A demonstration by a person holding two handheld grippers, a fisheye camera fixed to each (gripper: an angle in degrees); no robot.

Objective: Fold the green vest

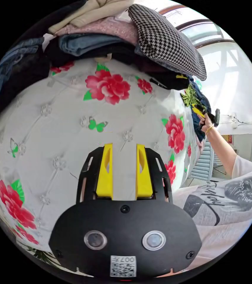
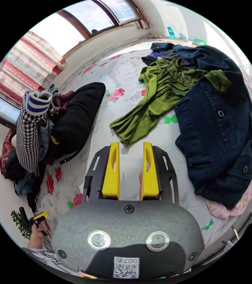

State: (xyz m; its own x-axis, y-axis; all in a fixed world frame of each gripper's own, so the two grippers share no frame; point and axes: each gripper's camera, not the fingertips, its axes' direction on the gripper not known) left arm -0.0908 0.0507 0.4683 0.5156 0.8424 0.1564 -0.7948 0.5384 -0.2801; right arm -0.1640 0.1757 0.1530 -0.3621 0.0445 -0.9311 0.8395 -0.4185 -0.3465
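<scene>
On the floral white bedspread (image 2: 126,74), the crumpled olive-green vest (image 2: 158,91) lies unfolded, partly under a dark denim jacket (image 2: 220,124). Right gripper (image 2: 131,148) hovers near its hem, jaws apart, empty; left gripper (image 1: 125,149) likewise open. Folding hasn't begun.

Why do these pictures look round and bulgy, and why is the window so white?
Left gripper view: the fisheye lens bulges the floral bedspread like a ball, and the window is washed out by daylight. Right gripper view: edges curve, but the green vest looks sharp and evenly lit.
</scene>
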